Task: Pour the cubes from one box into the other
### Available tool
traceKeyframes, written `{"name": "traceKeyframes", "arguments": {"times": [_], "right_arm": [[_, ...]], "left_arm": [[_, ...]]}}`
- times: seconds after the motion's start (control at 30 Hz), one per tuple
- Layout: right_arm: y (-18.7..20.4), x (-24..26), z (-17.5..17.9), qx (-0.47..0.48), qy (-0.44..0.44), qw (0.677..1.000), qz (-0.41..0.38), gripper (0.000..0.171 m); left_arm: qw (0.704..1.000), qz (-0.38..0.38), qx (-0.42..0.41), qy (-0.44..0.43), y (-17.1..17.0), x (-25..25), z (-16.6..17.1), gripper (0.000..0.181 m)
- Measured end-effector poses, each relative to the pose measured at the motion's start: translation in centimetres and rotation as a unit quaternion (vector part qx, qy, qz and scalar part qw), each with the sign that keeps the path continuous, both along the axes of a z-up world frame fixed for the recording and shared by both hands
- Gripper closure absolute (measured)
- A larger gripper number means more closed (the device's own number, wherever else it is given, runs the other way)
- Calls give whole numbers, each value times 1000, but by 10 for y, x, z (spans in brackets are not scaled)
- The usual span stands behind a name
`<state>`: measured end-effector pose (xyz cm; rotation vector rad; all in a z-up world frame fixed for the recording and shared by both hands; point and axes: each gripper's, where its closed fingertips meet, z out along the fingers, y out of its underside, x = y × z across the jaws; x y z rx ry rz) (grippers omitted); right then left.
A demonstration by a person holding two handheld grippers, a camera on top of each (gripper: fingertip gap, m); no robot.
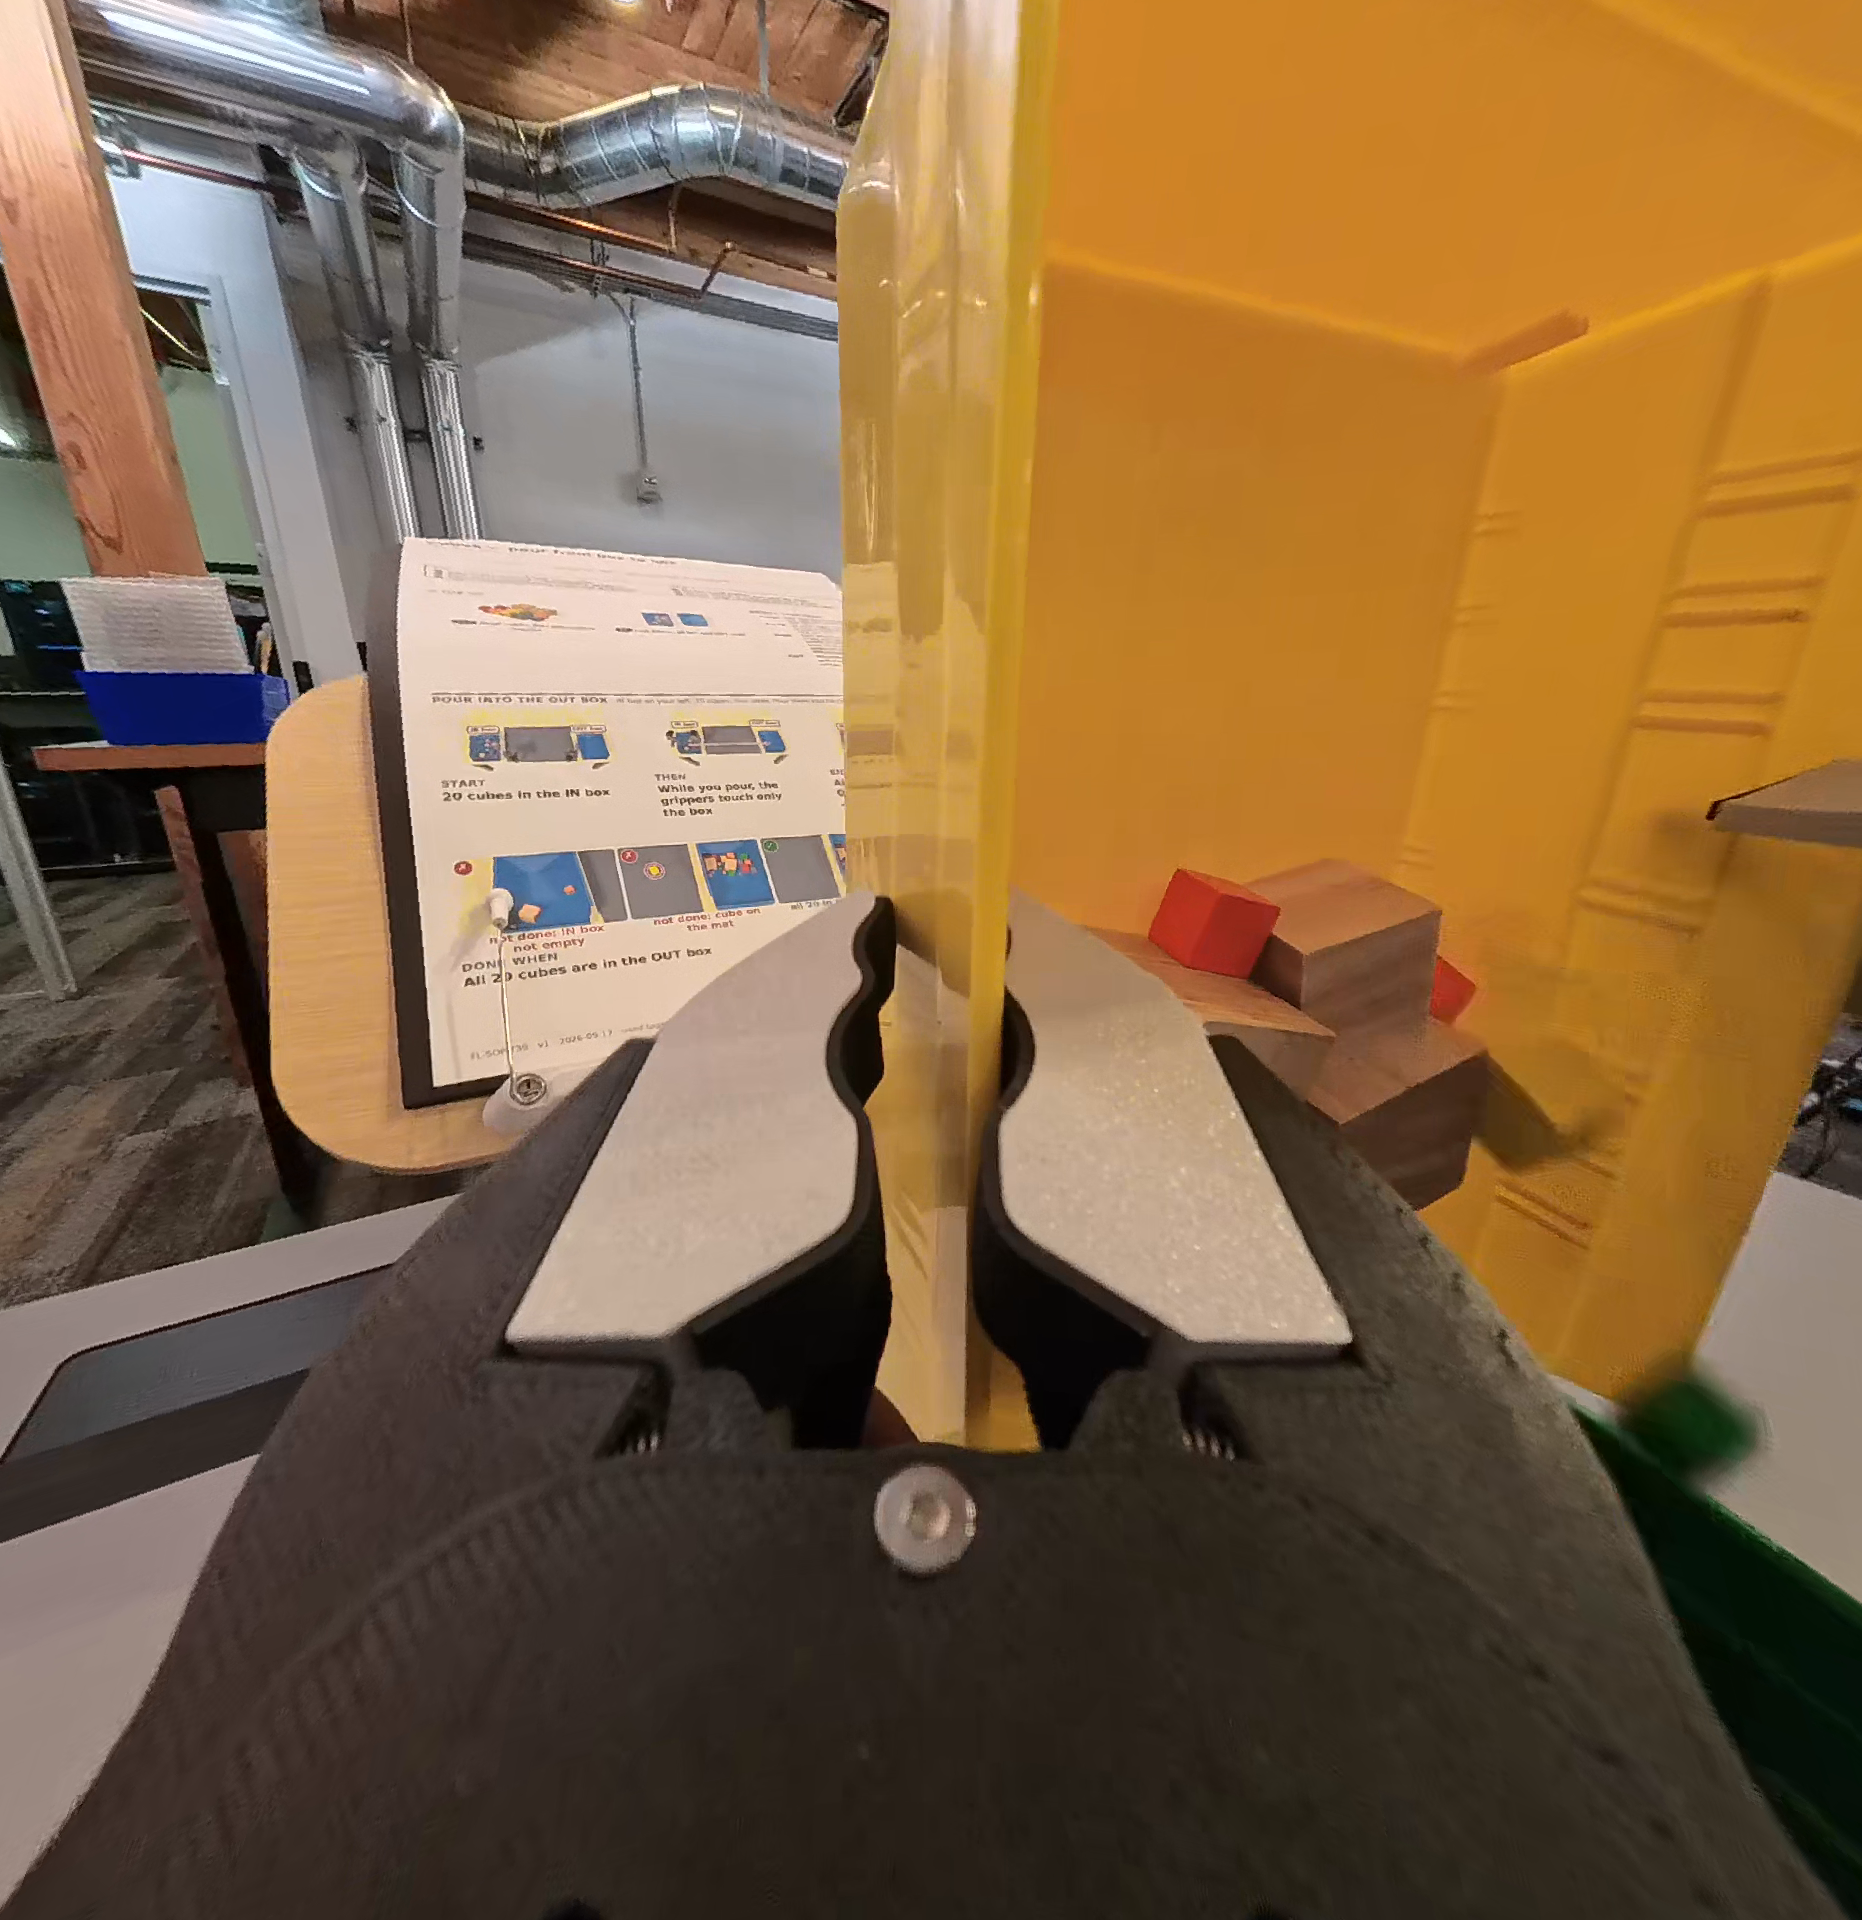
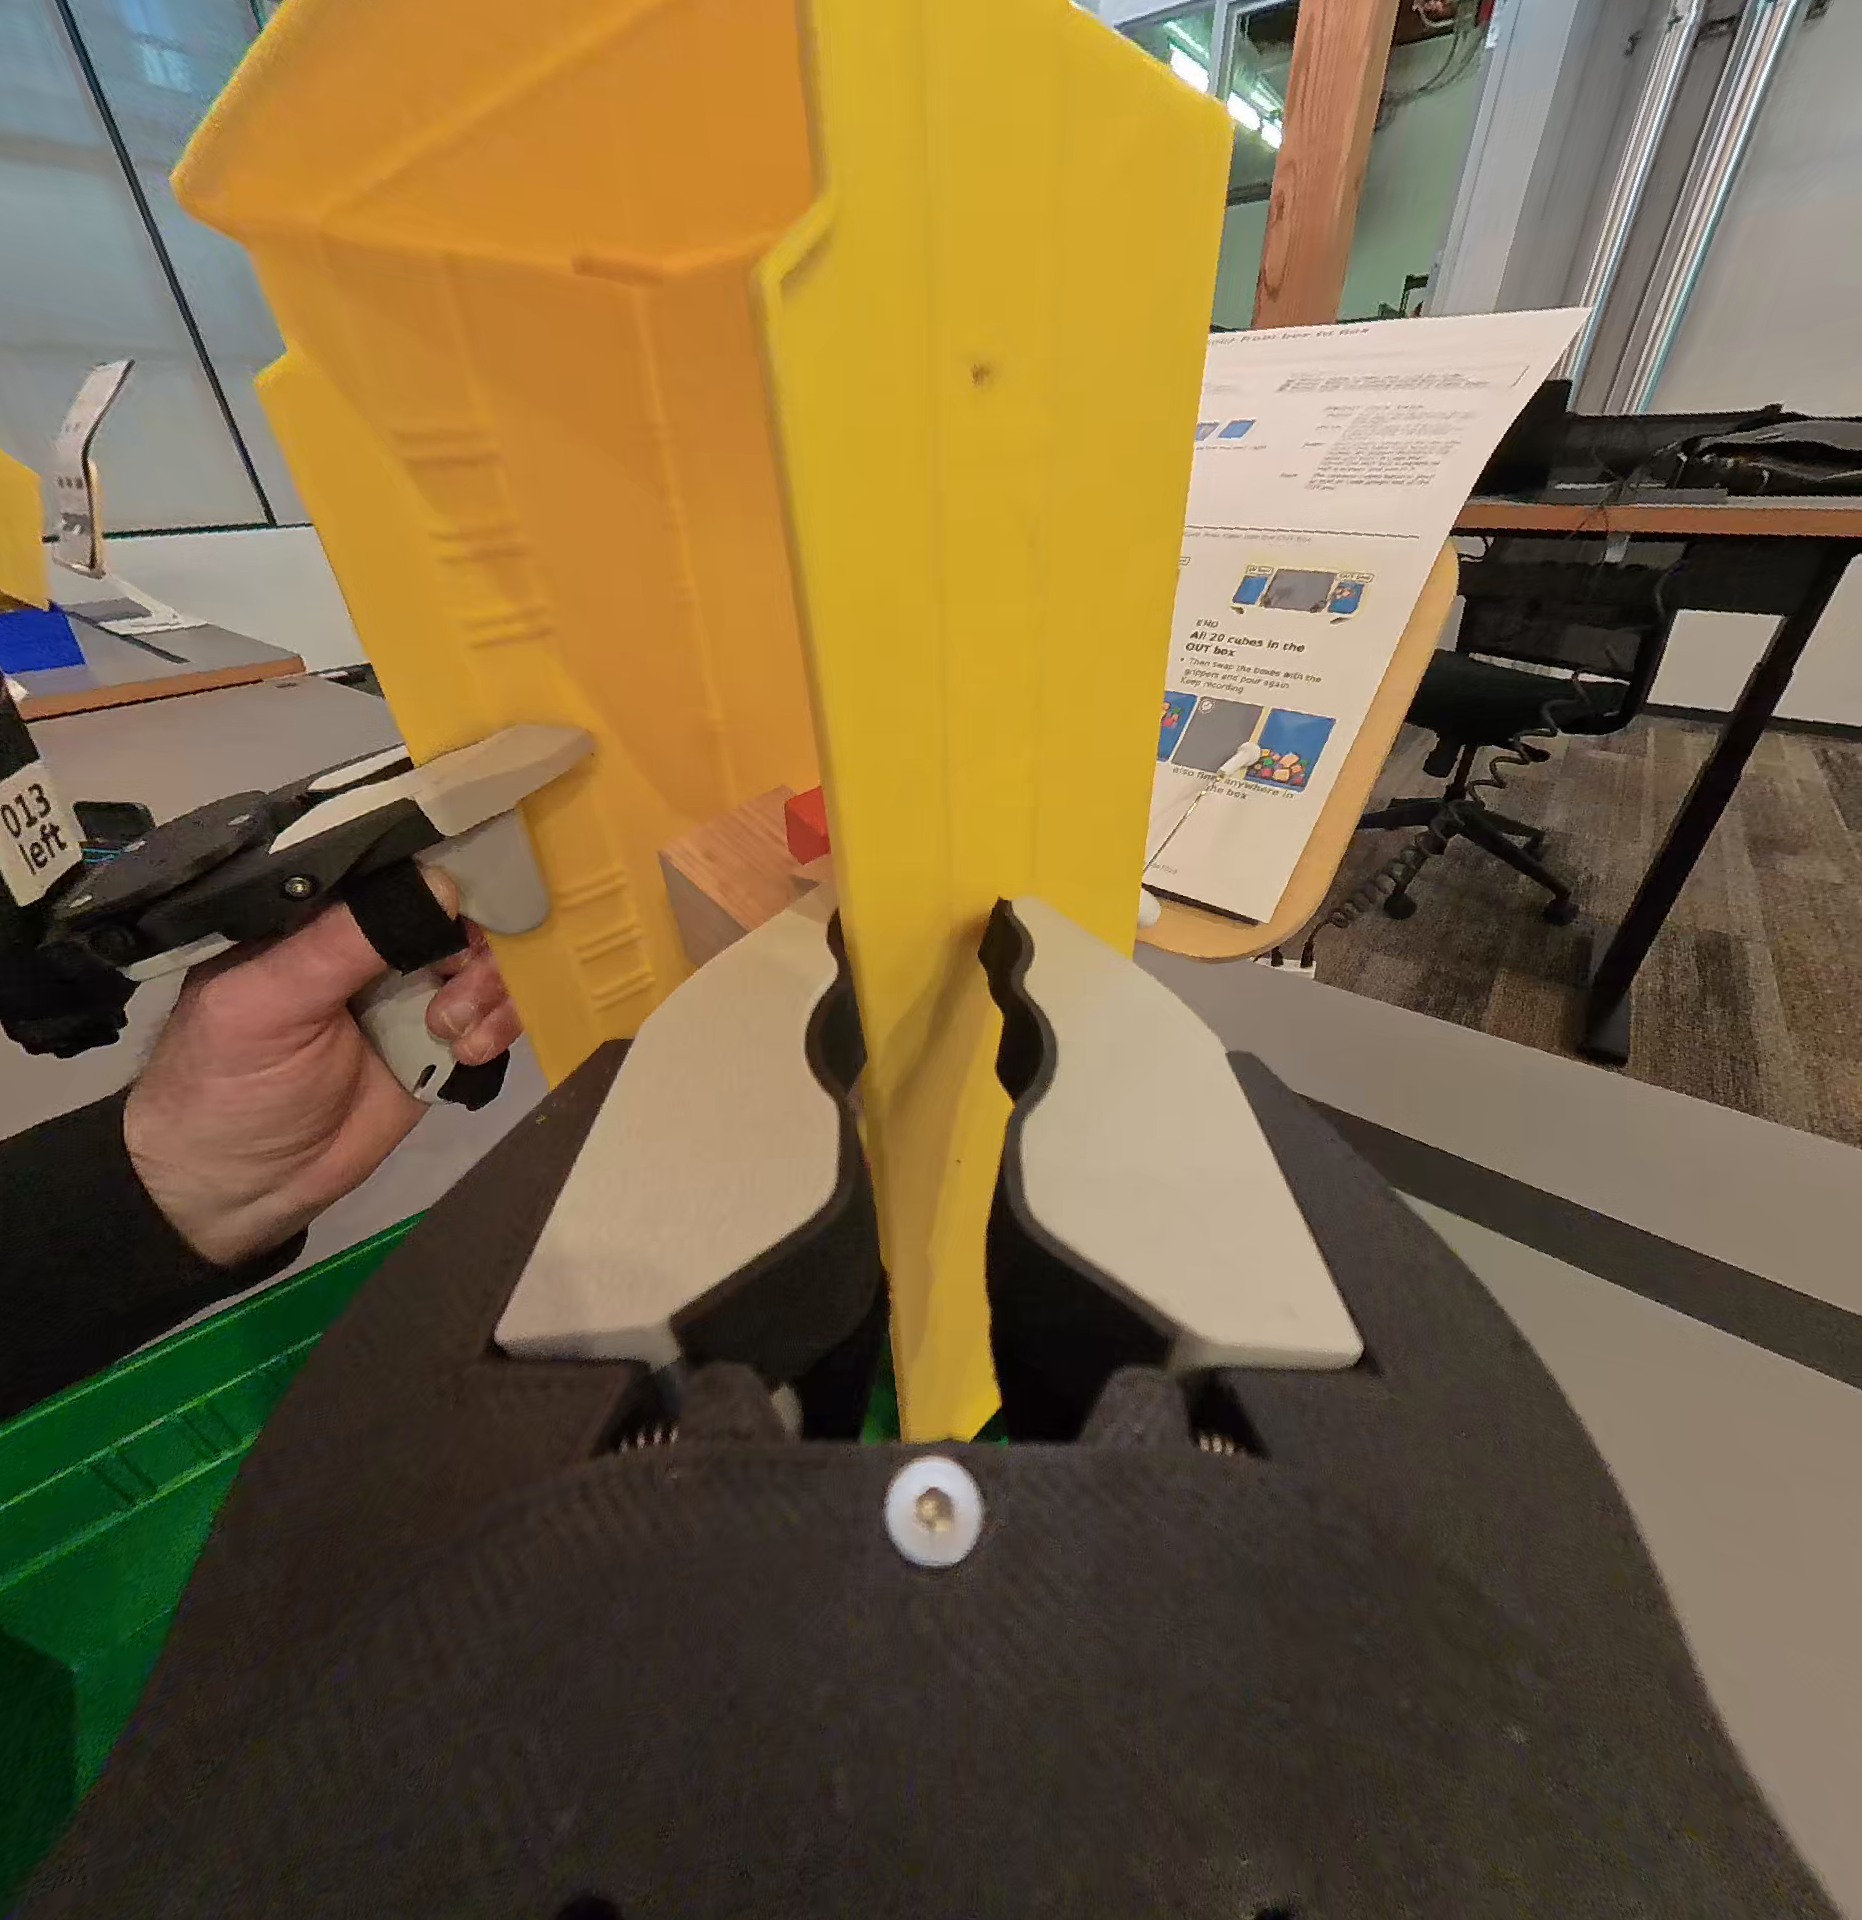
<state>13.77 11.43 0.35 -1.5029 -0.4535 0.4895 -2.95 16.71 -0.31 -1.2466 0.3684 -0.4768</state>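
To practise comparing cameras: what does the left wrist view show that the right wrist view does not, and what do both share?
Left wrist view only: silver ceiling ducts and a blurred green cube falling.
Right wrist view only: the person's hand holding the left gripper, and a black office chair.
Both: the tipped yellow box clamped at its rim, red cube, green box, instruction sheet.

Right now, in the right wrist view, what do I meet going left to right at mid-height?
Person's hand holding the left gripper → tipped-up yellow plastic box → white printed instruction sheet on its wooden board → black office chair.
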Motion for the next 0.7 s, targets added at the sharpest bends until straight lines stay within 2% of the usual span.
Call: {"name": "traceKeyframes", "arguments": {"times": [0.47,0.7], "right_arm": [[-5,0,2,10,24,1000,12,153],[-3,-5,1,6,-17,1000,-5,151]], "left_arm": [[1000,-4,9,-3,-2,1,3,168],[999,47,-26,9,10,-6,-2,176]]}}
